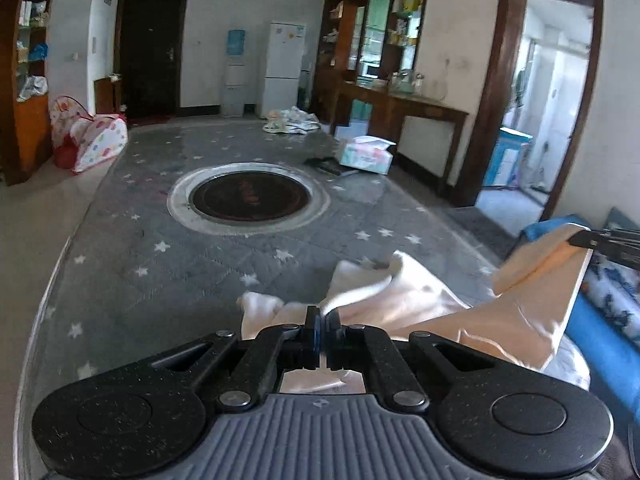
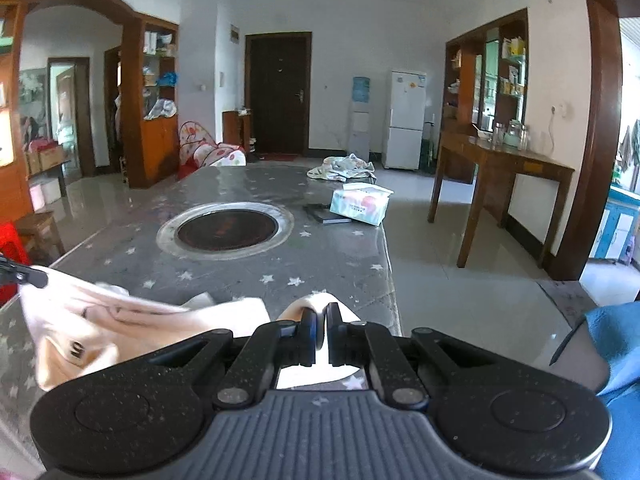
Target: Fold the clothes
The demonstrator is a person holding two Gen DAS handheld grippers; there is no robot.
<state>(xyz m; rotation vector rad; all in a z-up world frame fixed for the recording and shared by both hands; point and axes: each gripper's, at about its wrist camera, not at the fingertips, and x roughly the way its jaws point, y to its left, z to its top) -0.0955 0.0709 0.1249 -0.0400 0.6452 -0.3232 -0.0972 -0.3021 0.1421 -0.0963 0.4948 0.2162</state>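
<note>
Both tongs are pinching the same pale peach garment [image 1: 420, 304]: the left tongs [image 1: 322, 320] are clamped on one edge and the right tongs [image 2: 320, 320] on another, so it hangs stretched between them over the near end of the star-patterned surface [image 1: 200, 264]. Further back there's a tissue box [image 2: 360, 202] and another crumpled bundle of clothes [image 2: 342, 168].

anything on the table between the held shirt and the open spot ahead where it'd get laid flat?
Nothing visible. Both claws, left and right, grip the shirt. The table just ahead is bare; the tissue box sits farther off to the right.
</note>
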